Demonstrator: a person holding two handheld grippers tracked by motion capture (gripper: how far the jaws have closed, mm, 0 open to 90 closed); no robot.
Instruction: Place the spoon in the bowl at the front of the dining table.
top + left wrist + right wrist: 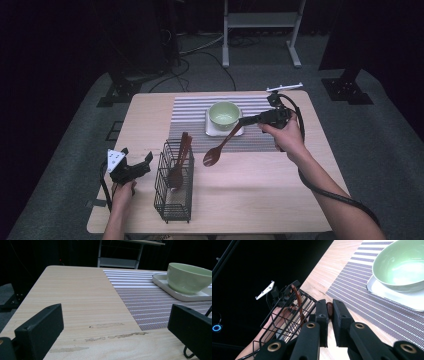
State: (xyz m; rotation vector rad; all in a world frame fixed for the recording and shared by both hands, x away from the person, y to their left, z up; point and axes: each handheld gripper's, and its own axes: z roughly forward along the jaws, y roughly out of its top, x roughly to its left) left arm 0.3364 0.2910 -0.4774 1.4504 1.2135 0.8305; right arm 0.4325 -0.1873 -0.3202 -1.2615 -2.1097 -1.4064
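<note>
bowl (223, 115) on tray (211, 131), tray on placemat (190, 112), basket (173, 187) left

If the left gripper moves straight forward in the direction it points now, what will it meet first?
Probably nothing soon. The left gripper points with open jaws across the bare light wooden table; that way looks free to the far edge. The striped grey placemat and pale green ceramic bowl lie to the right of this line, though depth is uncertain.

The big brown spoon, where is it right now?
In the high view the spoon hangs over the table's middle, held by the right gripper, between the wire basket and the green bowl.
</note>
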